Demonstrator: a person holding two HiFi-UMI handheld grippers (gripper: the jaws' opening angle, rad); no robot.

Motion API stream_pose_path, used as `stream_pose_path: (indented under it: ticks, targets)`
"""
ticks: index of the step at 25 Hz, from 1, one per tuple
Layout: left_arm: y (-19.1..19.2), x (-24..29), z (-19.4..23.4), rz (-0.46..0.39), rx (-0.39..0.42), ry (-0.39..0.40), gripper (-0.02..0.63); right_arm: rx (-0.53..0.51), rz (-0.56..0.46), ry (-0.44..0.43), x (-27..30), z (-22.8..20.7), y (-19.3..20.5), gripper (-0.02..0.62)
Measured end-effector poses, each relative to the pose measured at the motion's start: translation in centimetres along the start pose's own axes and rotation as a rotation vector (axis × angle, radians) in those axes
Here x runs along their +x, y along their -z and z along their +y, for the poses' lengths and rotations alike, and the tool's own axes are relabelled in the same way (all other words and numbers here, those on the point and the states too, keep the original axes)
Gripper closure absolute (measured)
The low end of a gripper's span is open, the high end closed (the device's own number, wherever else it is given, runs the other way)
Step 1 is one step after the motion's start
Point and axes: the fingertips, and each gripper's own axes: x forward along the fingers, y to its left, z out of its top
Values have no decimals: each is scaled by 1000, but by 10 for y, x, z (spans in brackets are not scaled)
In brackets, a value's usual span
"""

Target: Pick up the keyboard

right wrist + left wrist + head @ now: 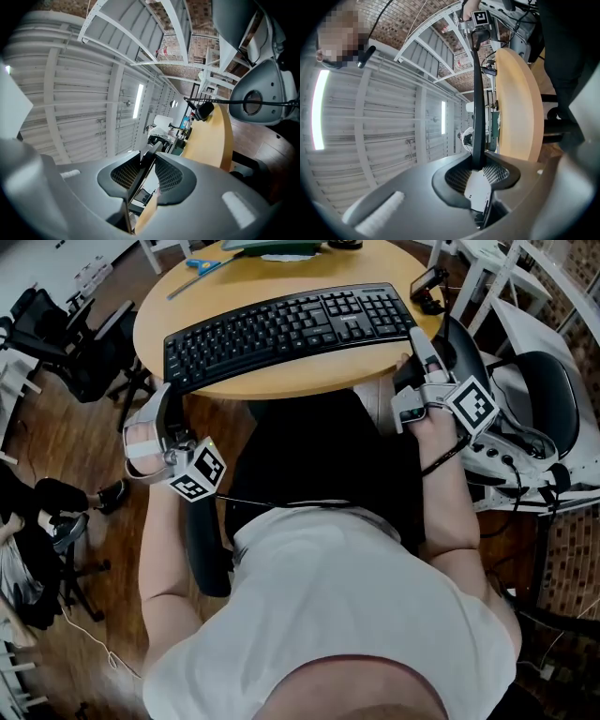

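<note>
Wooden counter (272, 381): keyboard (291, 329) pinched at nine o'clock by left gripper (166, 412), three by right gripper (421, 351), for level lifting.

The table (281, 380) is cut off by the head view's top edge. The keys of the keyboard (477, 103) are hidden in both gripper views.

Black keyboard (291, 329) spans nearly the whole near edge of round light-wood table (309, 382). Left gripper (167, 395) and right gripper (420, 341) take its 2 ends. Bare tabletop strip free just far of it. Far left: blue-handled scissors (202, 266). Far right: small black device (427, 287), near keyboard corner. Right side tight: white-and-black seat unit (534, 427) just beside table. Left side: open wooden floor (66, 437), black office chairs (89, 343) well apart. Near side blocked by person's black-trousered lap (319, 456).
</note>
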Motion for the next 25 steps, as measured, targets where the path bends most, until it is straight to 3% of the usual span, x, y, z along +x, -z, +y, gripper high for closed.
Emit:
stream_pose_path:
  ticks: [5, 9, 14, 20, 23, 25]
  targets:
    - [-11, -4, -2, -24, -34, 9, 201, -64, -39, 36, -45, 2, -30, 492]
    - [-62, -32, 7, -113, -50, 66, 201, -53, -111, 103, -121, 12, -58, 492]
    - [-1, -27, 13, -51, 71, 10, 201, 37, -56, 5, -51, 8, 12, 491]
    - [-39, -42, 36, -44, 64, 8, 199, 13, -42, 15, -77, 17, -24, 491]
    - [-61, -47, -2, -99, -14, 94, 199, -55, -37, -11, -78, 11, -40, 491]
    - [-43, -40, -23, -111, -51, 132, 199, -121, -16, -59, -58, 8, -33, 491]
